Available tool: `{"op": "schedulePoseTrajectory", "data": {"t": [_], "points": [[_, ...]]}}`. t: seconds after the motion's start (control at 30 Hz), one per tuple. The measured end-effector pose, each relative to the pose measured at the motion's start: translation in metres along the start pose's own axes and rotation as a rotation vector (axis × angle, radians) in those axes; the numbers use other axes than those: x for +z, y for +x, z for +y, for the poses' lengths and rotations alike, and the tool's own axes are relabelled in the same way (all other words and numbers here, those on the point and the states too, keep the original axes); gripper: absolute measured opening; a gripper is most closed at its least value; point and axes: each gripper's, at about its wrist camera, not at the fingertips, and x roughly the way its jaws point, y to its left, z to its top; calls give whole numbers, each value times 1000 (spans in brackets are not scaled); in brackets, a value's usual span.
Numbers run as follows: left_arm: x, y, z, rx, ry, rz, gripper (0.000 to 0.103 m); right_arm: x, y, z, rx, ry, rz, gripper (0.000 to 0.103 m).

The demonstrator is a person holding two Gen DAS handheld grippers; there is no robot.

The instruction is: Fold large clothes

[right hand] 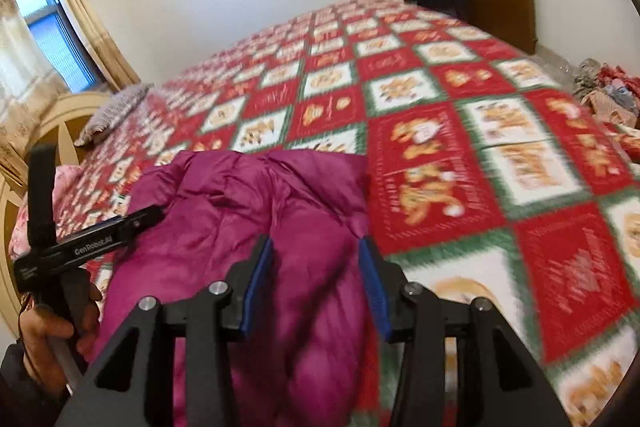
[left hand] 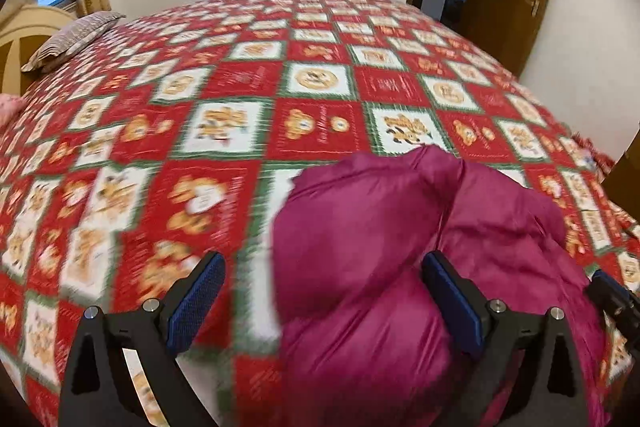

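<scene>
Both tools hang released over the bed point(left hand: 248, 75), left gripper point(left hand: 320, 291) spread wide and right gripper point(right hand: 316, 275) part-open holding nothing, with the magenta puffer jacket point(right hand: 248, 227) bundled compactly at the near edge, apparently mostly folded.

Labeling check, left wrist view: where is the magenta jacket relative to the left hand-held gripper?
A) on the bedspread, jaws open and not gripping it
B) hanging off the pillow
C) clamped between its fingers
A: the magenta jacket lies on the bedspread; the left hand-held gripper stands wide open, clamping nothing.
</scene>
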Motion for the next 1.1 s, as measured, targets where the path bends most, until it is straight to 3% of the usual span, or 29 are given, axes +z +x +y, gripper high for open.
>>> {"op": "schedulePoseTrajectory", "data": {"t": [0.1,0.2,0.33,0.4,0.5,0.63,0.77,0.9,0.97,1.03,1.1], "points": [[-16,-29,16,-31,-44,-30,99,-13,-37,-2,-3,2,-41,47],[-36,-50,20,-76,-83,-41,99,-28,-61,4,59,9,-54,49],[-53,-58,4,-96,-49,-38,99,-54,-76,22,120,-14,-41,49],[-56,-53,-5,-68,-19,-24,99,-66,-72,26,145,-7,-10,46],[-57,-49,-7,-65,-22,-20,99,-82,-47,23,86,22,72,34],[-54,-38,-5,-80,-54,4,99,-100,-25,7,154,194,126,34],[-52,-34,-7,-70,-51,9,99,-102,-25,30,120,87,153,34],[-46,-43,2,-65,-18,-4,99,-84,-33,20,156,108,160,34],[-43,-52,14,-49,-28,-44,99,-65,-51,15,148,84,82,42],[-37,-55,31,-48,-81,-71,99,-42,-66,16,122,38,-2,78],[-32,-50,42,-57,-135,-54,99,-18,-66,20,86,-10,-51,83]]}}
